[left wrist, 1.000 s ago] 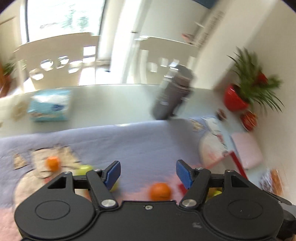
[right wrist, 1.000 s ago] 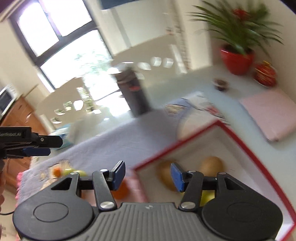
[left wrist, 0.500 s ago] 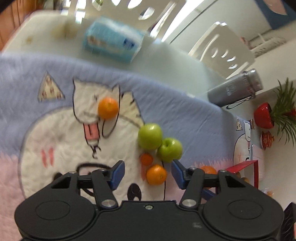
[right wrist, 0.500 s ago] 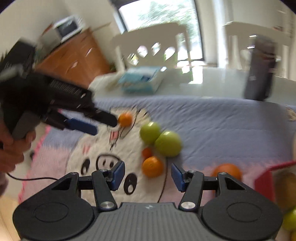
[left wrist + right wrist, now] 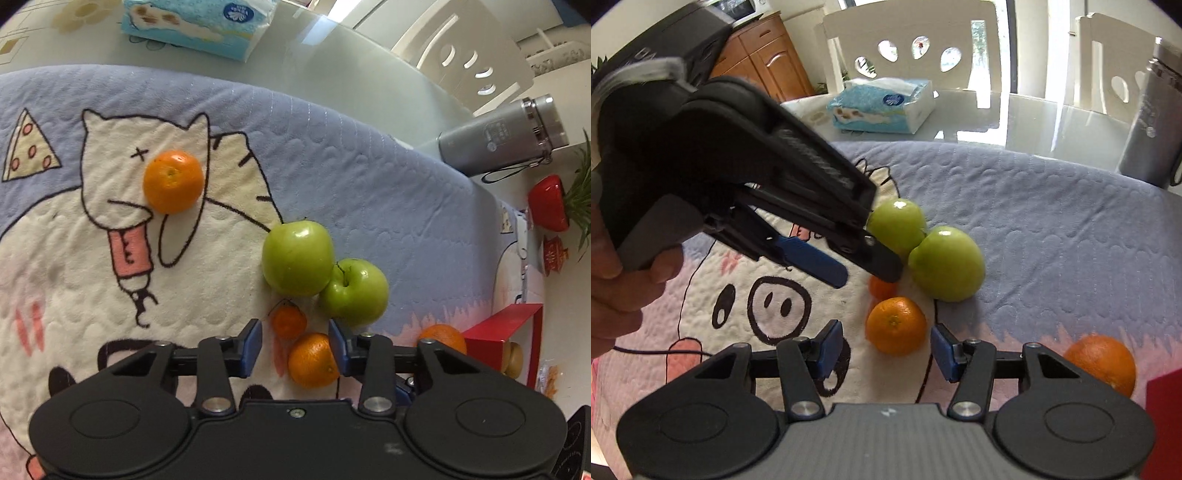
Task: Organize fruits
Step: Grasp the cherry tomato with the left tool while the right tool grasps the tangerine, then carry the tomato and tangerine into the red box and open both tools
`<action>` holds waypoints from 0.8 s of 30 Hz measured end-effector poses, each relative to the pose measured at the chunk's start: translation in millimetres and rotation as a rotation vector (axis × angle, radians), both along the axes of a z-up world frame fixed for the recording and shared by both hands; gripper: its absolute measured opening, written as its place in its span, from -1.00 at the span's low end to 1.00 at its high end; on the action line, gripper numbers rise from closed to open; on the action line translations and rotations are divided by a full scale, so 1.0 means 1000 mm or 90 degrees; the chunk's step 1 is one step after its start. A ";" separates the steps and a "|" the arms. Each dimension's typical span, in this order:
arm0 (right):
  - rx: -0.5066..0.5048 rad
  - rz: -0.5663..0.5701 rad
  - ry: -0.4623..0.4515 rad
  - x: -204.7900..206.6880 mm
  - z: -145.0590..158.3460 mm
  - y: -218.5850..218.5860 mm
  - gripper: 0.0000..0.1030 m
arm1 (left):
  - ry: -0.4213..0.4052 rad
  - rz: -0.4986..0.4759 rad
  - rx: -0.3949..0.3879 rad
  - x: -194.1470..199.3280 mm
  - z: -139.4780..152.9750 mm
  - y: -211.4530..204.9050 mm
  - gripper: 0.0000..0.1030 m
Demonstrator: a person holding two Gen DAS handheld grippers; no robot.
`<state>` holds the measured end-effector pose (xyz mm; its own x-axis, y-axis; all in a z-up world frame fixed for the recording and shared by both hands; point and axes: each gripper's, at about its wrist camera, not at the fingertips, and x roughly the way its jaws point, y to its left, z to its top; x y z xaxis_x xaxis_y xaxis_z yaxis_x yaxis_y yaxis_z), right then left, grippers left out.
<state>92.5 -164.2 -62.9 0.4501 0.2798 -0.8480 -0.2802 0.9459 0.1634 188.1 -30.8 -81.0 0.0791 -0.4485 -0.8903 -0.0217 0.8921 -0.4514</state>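
Note:
On the cartoon blanket (image 5: 351, 166) a small tangerine (image 5: 288, 323) lies between the tips of my left gripper (image 5: 294, 345). Its jaws are closing and the pads stand clear of the fruit. An orange (image 5: 895, 325) sits just ahead of my right gripper (image 5: 886, 349), whose jaws are closing slightly without touching it. In the right wrist view, the left gripper (image 5: 864, 275) hangs over the tangerine (image 5: 881, 288), held by a hand (image 5: 613, 288). Two green apples (image 5: 297, 258) (image 5: 354, 291) touch each other just beyond. Another orange (image 5: 173, 181) lies alone on the cat drawing.
A further orange (image 5: 1102, 360) rests by the red box (image 5: 506, 325) at the right. On the glass table beyond the blanket are a tissue pack (image 5: 199, 26) and a grey bottle (image 5: 502, 136). A red plant pot (image 5: 548, 203) and white chairs (image 5: 912, 48) stand behind.
Both grippers have come down over the fruit cluster. The right one swung left, away from the red box. The left jaws have narrowed a good deal.

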 end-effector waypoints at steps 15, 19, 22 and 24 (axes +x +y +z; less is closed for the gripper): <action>-0.011 -0.011 0.005 0.007 -0.010 -0.002 -0.24 | -0.016 0.020 0.032 -0.003 -0.006 0.002 -0.57; -0.004 -0.010 0.000 0.001 -0.005 -0.002 -0.25 | -0.027 0.021 0.030 -0.009 0.002 0.004 -0.57; -0.003 -0.011 -0.002 -0.003 -0.001 -0.003 -0.25 | -0.038 0.018 0.040 -0.015 0.008 0.004 -0.57; -0.001 -0.015 -0.003 -0.005 0.000 -0.004 -0.25 | -0.043 0.017 0.045 -0.017 0.011 0.003 -0.58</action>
<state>87.3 -168.4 -62.7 0.4599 0.2679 -0.8466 -0.2591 0.9524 0.1605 170.7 -27.6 -70.0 0.1504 -0.3823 -0.9117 -0.0178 0.9210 -0.3891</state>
